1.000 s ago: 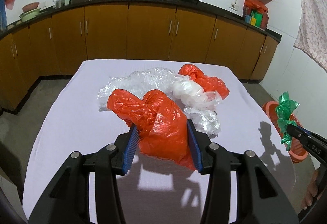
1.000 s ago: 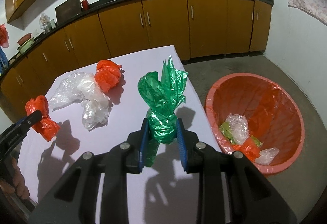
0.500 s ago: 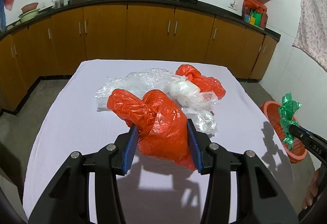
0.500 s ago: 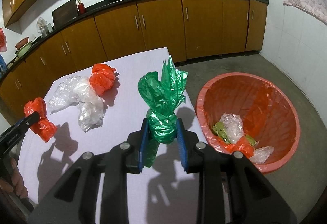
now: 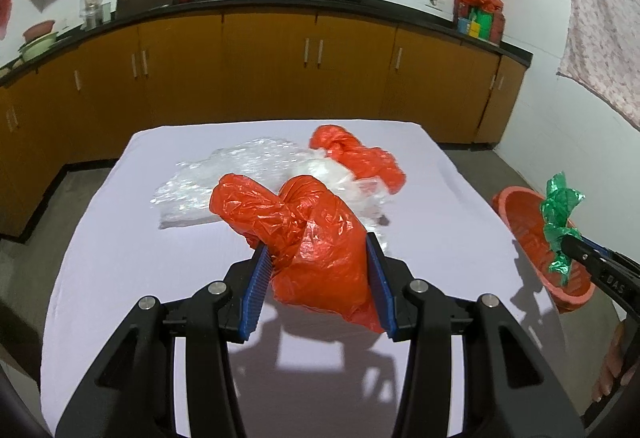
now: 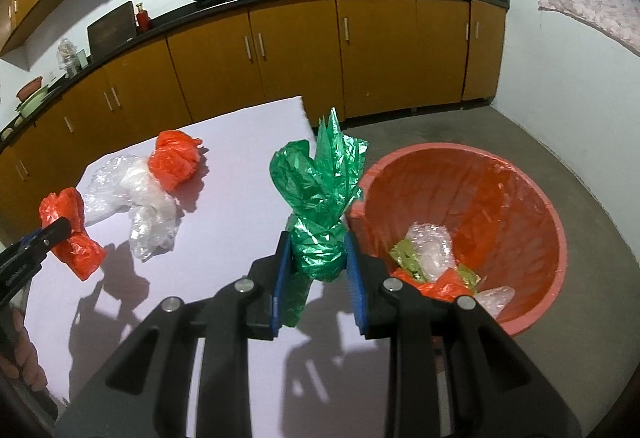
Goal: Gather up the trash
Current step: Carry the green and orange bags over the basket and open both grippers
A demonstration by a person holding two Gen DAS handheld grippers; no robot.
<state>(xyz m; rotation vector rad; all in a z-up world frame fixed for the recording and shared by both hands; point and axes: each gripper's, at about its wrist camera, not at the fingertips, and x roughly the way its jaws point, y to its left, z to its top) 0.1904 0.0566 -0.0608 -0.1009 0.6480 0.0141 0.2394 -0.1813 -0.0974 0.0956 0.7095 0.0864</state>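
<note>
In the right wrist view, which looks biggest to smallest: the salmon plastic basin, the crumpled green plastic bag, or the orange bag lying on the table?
1. Salmon plastic basin.
2. Crumpled green plastic bag, though it is nearest the camera, which inflates it.
3. Orange bag lying on the table.

Orange bag (image 5: 320, 238): thin glossy plastic, crinkled. Green bag (image 6: 320, 198): shiny, crumpled plastic film. Clear wrap (image 5: 224, 178): transparent, wrinkled plastic. Desk (image 5: 120, 258): matt white cloth, smooth. Tongs' pads (image 5: 258, 288): ribbed blue plastic. Basin (image 6: 528, 198): glossy orange plastic. Cabinets (image 5: 260, 70): smooth wood-look fronts.
</note>
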